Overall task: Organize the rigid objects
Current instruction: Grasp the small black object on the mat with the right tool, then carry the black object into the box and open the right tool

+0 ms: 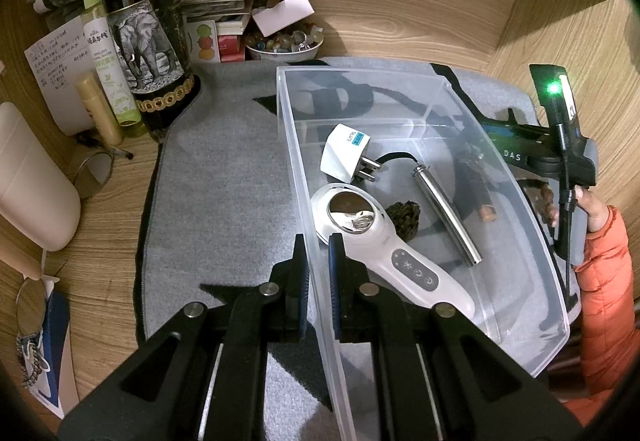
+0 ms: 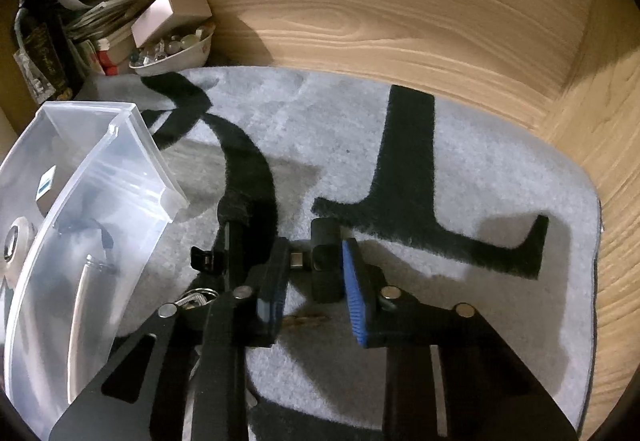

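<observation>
Now the left claw (image 1: 318, 253) pinches the thin near-left wall of the clear plastic bin (image 1: 520, 209) on the fuzzy grey mat (image 1: 224, 177). Right of it, the right claw (image 2: 316, 269), tilted down, squeezes a small black blocky gadget (image 2: 326, 261).

Mat (image 2: 460, 161) right of bin (image 2: 132, 177) open; clutter w/ bottle (image 1: 140, 21) blocks far-left.

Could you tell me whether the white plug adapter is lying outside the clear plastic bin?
No, the white plug adapter lies inside the clear plastic bin, beside the metal tube.
</observation>
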The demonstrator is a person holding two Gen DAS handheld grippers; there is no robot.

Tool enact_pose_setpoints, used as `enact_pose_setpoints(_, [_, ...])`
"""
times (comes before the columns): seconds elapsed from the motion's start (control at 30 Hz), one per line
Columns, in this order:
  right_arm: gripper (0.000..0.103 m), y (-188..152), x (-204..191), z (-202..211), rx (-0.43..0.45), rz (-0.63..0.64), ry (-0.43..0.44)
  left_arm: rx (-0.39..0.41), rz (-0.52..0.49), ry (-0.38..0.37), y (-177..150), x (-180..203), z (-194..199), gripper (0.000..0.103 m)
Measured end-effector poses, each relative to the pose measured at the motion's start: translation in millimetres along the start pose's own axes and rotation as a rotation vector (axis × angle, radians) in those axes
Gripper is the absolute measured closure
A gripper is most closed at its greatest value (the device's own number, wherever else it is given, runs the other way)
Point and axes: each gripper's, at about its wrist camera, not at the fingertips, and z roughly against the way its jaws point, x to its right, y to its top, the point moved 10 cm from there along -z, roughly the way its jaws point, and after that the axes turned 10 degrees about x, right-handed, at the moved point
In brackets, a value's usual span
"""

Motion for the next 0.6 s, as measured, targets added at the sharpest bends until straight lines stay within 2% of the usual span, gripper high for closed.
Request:
enact_pose_setpoints(0.17, [0.079, 11.2, -5.1, 15.9, 0.044, 0.018, -0.008, 0.000, 0.000, 0.001, 0.0, 0.1, 0.0, 0.095])
enact_pose_setpoints(0.6, [0.079, 55.4, -52.3, 96.4, 0.253, 0.134, 0.055, -0.001, -0.001, 0.001, 0.3, -0.3, -0.4, 0.095])
